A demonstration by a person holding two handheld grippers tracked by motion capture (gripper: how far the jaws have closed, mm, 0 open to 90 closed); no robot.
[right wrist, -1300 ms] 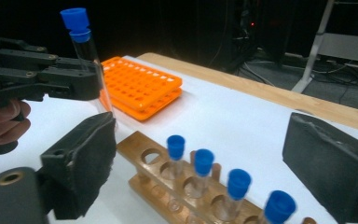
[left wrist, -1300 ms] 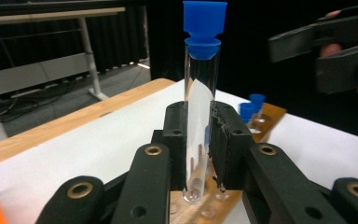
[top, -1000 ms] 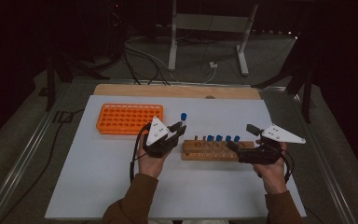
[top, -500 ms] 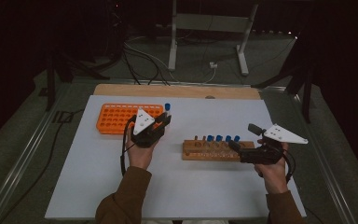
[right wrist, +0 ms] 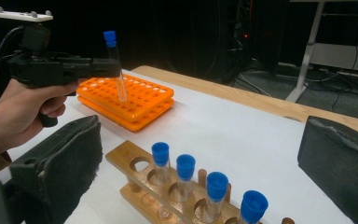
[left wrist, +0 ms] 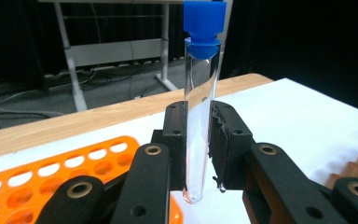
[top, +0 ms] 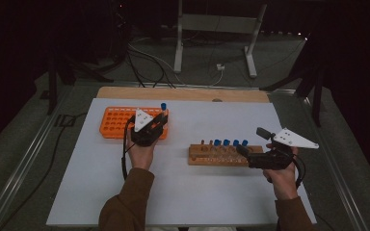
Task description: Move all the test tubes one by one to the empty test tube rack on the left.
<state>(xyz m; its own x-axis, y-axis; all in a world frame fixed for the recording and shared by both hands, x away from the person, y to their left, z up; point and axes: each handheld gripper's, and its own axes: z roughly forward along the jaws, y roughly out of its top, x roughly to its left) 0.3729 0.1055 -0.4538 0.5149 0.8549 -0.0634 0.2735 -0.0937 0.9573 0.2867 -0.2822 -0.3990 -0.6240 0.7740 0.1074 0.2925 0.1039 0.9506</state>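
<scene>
Transfer of a capped tube (left wrist: 200, 102) is under way: the left gripper (top: 150, 128), jaws clamped on its glass, is holding it upright over the orange rack's (top: 113, 121) right end. Next, I judge, it needs lowering into a hole. The right gripper (top: 248, 155), jaws apart, is waiting by the wooden rack (top: 207, 156); its view is showing four capped tubes (right wrist: 160, 161) there
</scene>
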